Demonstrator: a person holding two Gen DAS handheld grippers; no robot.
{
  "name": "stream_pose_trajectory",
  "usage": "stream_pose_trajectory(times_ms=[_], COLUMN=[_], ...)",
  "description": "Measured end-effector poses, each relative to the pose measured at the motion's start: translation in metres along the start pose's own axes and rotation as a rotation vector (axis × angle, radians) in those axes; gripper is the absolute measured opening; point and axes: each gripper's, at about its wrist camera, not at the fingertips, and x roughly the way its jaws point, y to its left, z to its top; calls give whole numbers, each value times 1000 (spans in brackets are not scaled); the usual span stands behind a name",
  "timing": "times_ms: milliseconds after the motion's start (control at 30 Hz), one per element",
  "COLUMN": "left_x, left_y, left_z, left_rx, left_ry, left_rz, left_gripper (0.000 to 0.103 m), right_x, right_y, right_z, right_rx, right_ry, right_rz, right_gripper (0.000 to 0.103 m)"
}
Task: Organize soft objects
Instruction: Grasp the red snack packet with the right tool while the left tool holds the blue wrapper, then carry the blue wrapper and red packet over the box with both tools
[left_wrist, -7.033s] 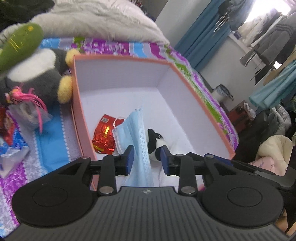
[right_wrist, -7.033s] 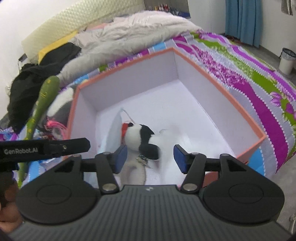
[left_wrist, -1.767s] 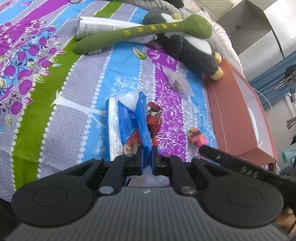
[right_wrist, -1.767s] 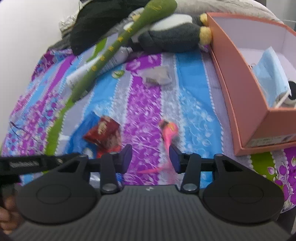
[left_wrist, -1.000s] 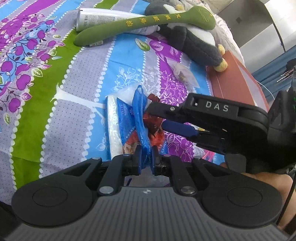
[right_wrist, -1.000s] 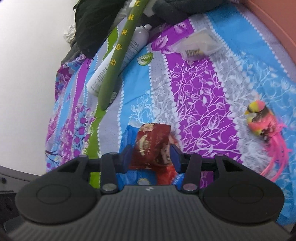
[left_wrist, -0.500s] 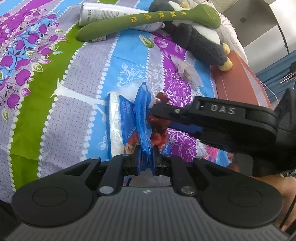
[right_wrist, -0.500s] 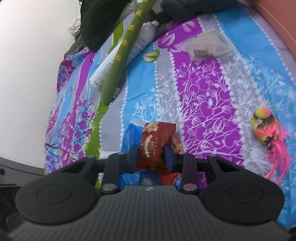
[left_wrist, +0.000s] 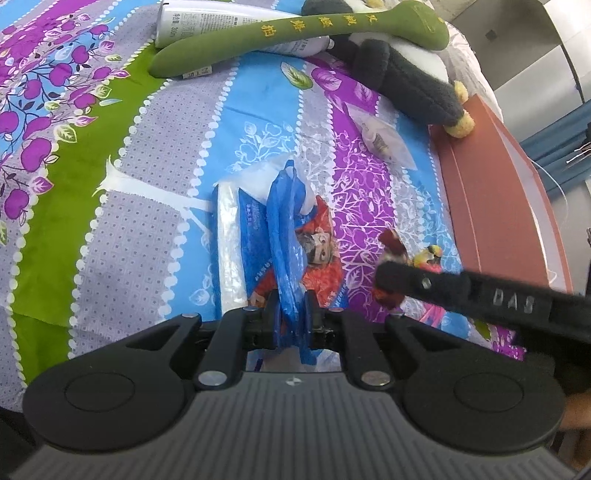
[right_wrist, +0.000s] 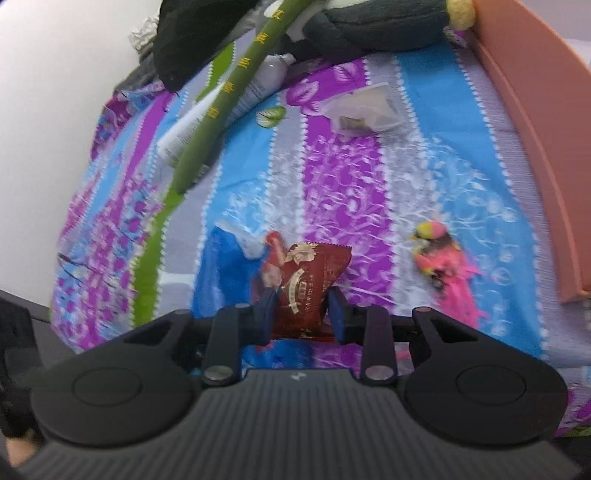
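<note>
On the bed, over a bedsheet (left_wrist: 177, 206) striped in purple, blue, grey and green, two hand-held grippers are at work. Left gripper (left_wrist: 291, 317): fingers drawn nearly together and clamped on a raised fold of the blue plastic tissue pack (left_wrist: 258, 236), which lies flat on the sheet with its printed face up. Right gripper (right_wrist: 301, 314): its fingers have just been closing and now press on both sides of a red snack packet (right_wrist: 310, 280), which stands upright between them with its crimped top edge uppermost; in the left wrist view this gripper crosses the lower right as a blurred black bar, with the packet at its tip, just beside the tissue pack. Pink feathered toy (right_wrist: 443, 262) with a yellow head: lying on the sheet to the right of the packet, apart from it, and near the wall of the orange box (right_wrist: 535, 155). Orange box: at the right edge of both views; its contents cannot be made out. Small clear pouch (left_wrist: 384, 140): on the sheet between the tissue pack and the plush penguin (left_wrist: 402, 77). Plush penguin: lying at the far side, one yellow foot touching the box. Green massage stick (left_wrist: 295, 33) with yellow characters: resting across the penguin and over a white tube (left_wrist: 184, 22). Right wrist view is motion-blurred; fine print is illegible.
</note>
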Motion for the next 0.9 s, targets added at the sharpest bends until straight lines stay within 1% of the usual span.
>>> stream_pose_trajectory(times_ms=[133,333,633,900], left_x=[-3,-18,-60,-97], left_y=[-2,-9,-26,-54], left_z=[0,-4,-23,-35], left_rx=[8,38,86,144], left_ry=[-22,-65,-130,-177], left_rz=[5,5,-19,-57], left_gripper=[11,9,9,9], right_x=[-7,-33,-83,-130], right_y=[0,11,17,22], right_z=[-6,-22,-45,-56], right_rx=[-22,-81,-88,-95], right_ry=[-3,-43,-150,-265], right_rz=[-25,-52,-83,-95], right_gripper=[33,33,33,33])
